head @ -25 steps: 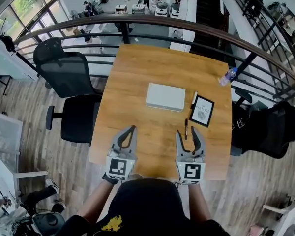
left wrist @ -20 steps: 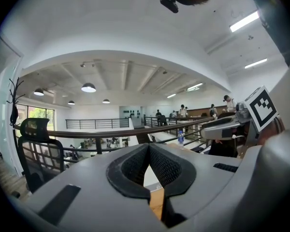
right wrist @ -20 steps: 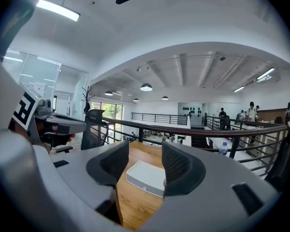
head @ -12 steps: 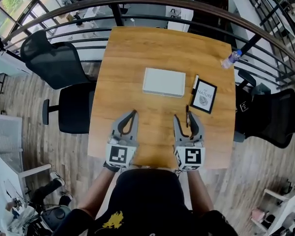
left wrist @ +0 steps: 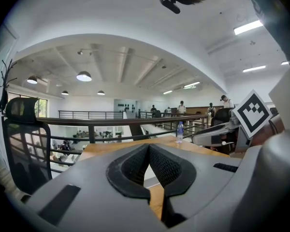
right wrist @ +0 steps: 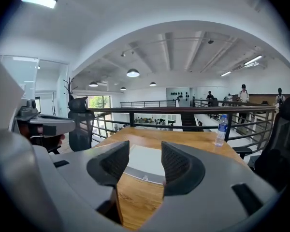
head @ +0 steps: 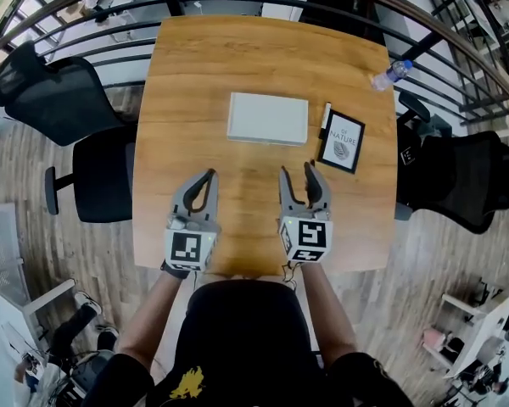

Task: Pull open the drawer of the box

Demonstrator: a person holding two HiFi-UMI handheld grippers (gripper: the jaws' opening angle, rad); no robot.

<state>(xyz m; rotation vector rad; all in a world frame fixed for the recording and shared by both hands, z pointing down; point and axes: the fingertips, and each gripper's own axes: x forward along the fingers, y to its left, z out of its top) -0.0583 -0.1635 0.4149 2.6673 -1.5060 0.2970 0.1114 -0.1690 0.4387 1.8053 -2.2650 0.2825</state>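
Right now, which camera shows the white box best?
The head view. It looks down on the white box and shows its whole top, lying flat on the wooden table. The right gripper view shows only its near part, low between the open jaws. The left gripper view shows at most a pale sliver under closed jaws.

Open-plan office, mezzanine level: wooden table point(head: 195, 75) flanked by black mesh office chairs point(head: 51, 100); a metal railing point(right wrist: 183, 110) overlooks a lower floor of staffed desks point(right wrist: 144, 120); round ceiling lamps point(right wrist: 133, 73) overhead.
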